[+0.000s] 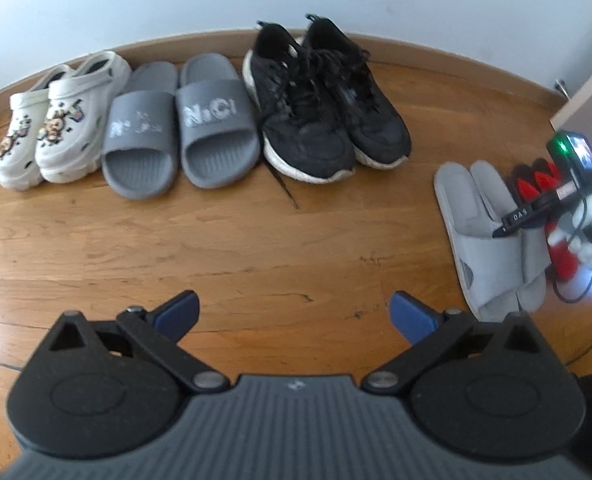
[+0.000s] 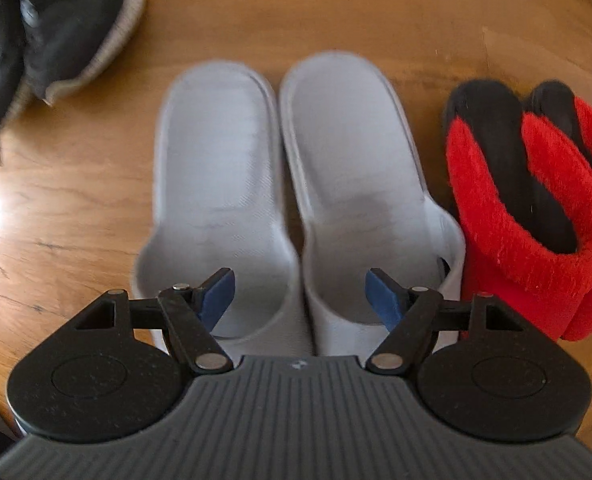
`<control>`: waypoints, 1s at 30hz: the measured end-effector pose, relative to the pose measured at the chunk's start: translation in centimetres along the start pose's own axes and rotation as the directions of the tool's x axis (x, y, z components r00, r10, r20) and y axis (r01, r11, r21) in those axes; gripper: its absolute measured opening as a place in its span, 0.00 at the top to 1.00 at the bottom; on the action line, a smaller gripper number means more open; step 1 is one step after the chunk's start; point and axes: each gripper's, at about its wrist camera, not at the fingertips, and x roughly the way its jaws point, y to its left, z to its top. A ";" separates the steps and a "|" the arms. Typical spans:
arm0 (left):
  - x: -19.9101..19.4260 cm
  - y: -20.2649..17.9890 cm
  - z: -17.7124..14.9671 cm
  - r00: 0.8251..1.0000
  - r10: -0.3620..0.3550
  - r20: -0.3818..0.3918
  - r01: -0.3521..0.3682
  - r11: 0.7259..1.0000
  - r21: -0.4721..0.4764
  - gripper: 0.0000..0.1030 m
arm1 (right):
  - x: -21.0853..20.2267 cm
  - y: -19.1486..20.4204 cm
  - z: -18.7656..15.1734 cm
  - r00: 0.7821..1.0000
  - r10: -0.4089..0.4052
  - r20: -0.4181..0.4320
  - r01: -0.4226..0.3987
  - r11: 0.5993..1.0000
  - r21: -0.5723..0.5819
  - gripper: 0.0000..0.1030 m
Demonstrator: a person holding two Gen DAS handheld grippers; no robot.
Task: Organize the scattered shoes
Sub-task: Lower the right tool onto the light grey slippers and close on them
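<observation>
- Clearly, upper centre of my left view, rubbery grey slides [image 1: 179, 128] read "NiCi".
- Both my left tongs [image 1: 293, 316] and right tongs [image 2: 300, 294] gape wide, empty.
- Fuzzy red slippers [image 2: 536, 208] sit right.

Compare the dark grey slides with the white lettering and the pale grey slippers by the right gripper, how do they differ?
The dark grey rubber slides with white lettering are darker and carry worn print on their straps; the pale grey open-backed slippers look plain. The slides sit in the row by the wall, between white clogs and black sneakers; the slippers lie apart from that row, beside red fuzzy slippers. Both pairs are placed side by side.
</observation>
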 end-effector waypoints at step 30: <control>1.9 0.0 0.3 0.999 -0.039 0.002 0.038 0.999 0.027 0.00 | -0.6 2.2 3.6 0.997 -0.003 0.083 0.009 0.997 -0.070 0.90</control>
